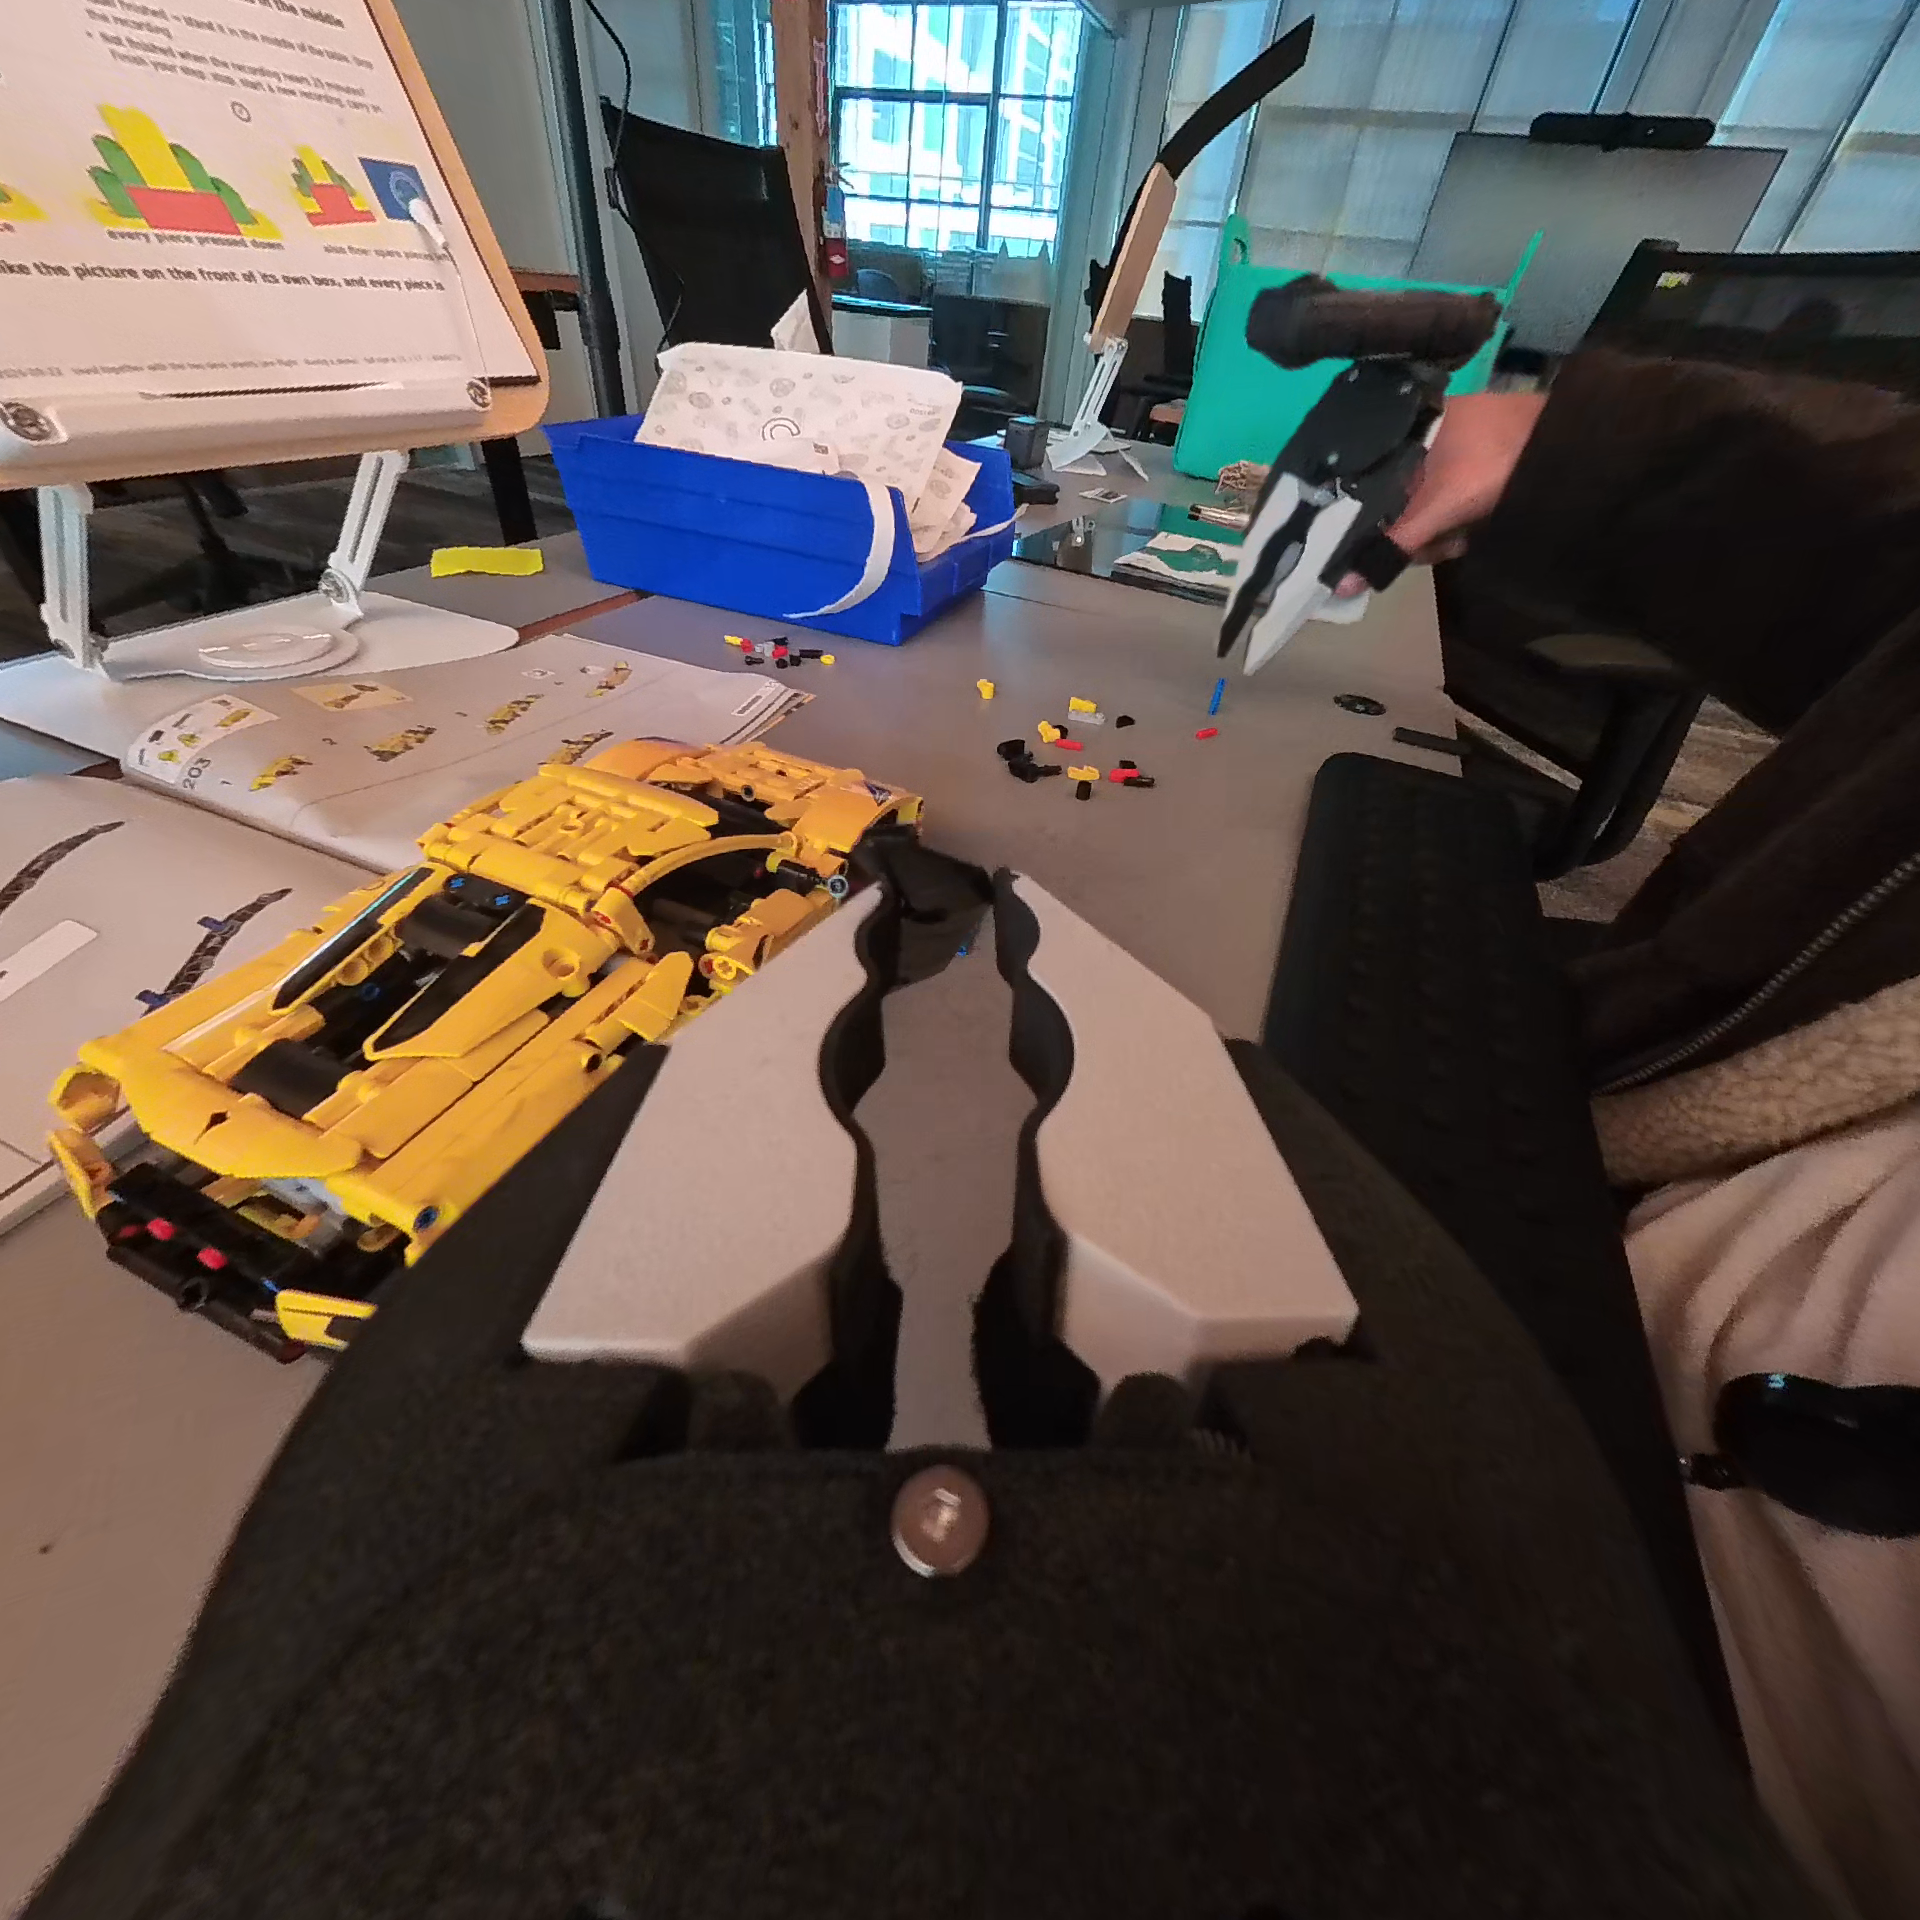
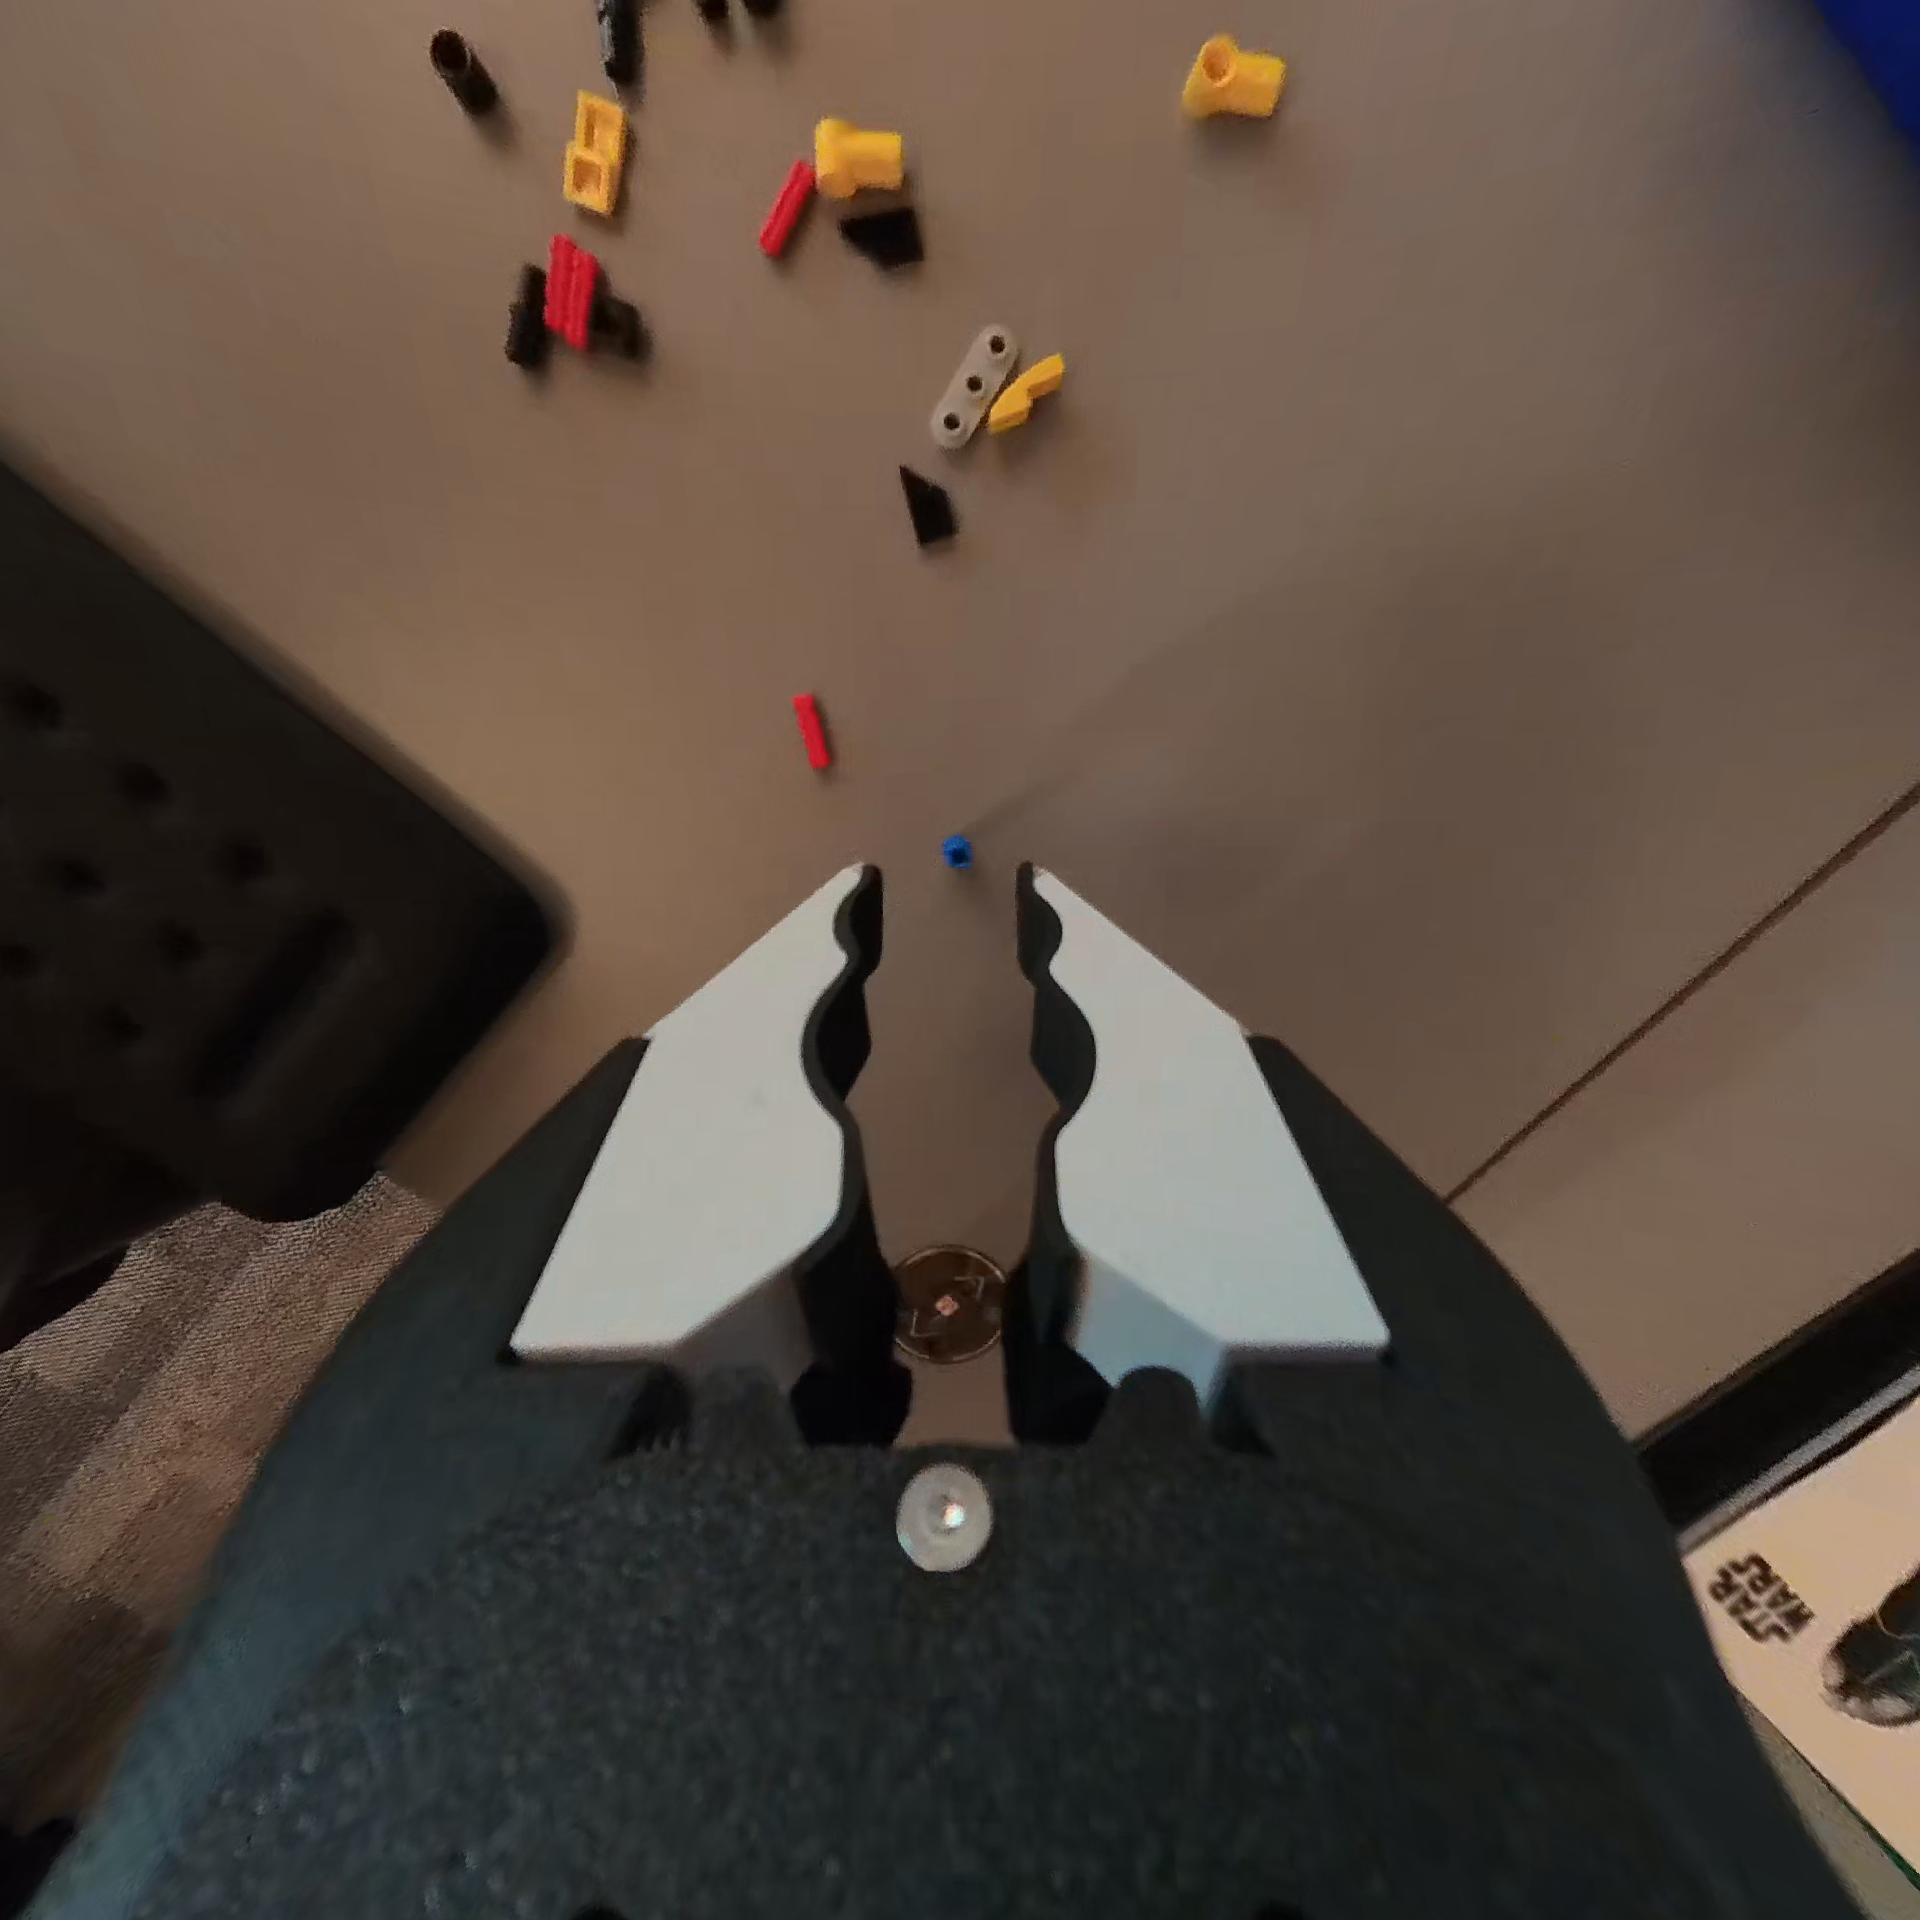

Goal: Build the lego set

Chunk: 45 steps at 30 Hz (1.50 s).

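One tiny blue pin (image 2: 957, 852) stands just beyond the right tongs (image 2: 949, 868), parted and empty; light, stiff, probably slippery—pinch its sides. Left tongs (image 1: 938, 883) gape, empty.

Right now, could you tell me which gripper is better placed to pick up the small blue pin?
Right gripper: it is open just above the blue pin. The left gripper sits by the yellow car.

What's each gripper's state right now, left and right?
Left gripper: open, holding nothing, tips by the tail of the yellow car.
Right gripper: open, empty, hanging over the small blue pin on the table.
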Each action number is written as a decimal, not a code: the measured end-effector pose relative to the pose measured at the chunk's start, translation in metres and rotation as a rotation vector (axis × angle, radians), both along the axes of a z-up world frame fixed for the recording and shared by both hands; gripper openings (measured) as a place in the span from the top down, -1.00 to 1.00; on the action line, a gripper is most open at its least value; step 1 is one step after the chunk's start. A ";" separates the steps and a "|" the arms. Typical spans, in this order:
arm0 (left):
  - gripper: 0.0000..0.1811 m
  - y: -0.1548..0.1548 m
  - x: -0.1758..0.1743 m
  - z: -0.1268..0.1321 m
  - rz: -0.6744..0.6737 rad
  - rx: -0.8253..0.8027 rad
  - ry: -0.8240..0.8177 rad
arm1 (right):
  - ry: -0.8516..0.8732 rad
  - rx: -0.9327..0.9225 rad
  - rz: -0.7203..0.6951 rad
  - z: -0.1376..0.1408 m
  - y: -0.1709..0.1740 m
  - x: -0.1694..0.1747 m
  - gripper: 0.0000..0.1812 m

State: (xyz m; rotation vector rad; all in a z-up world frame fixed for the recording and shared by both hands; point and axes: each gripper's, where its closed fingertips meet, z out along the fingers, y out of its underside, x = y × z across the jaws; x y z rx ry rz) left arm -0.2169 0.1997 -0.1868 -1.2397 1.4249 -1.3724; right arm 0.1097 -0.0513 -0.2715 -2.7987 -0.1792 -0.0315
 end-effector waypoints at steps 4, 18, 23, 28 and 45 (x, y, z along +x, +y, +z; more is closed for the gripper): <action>0.81 0.001 0.000 0.000 0.005 0.003 -0.006 | -0.014 0.025 0.003 -0.008 0.003 0.001 0.76; 0.81 -0.003 0.001 -0.001 -0.015 0.025 -0.021 | 0.006 -0.023 0.017 -0.021 0.005 0.003 0.88; 0.81 -0.004 0.002 -0.001 -0.020 0.034 -0.022 | -0.007 -0.017 0.049 -0.018 0.010 0.000 0.95; 0.81 -0.008 0.001 0.009 -0.029 0.106 -0.124 | 0.120 0.248 0.115 0.028 0.061 -0.050 0.95; 0.81 -0.006 -0.011 0.024 -0.157 -0.247 -0.101 | 0.875 0.907 0.519 0.130 0.257 -0.302 0.95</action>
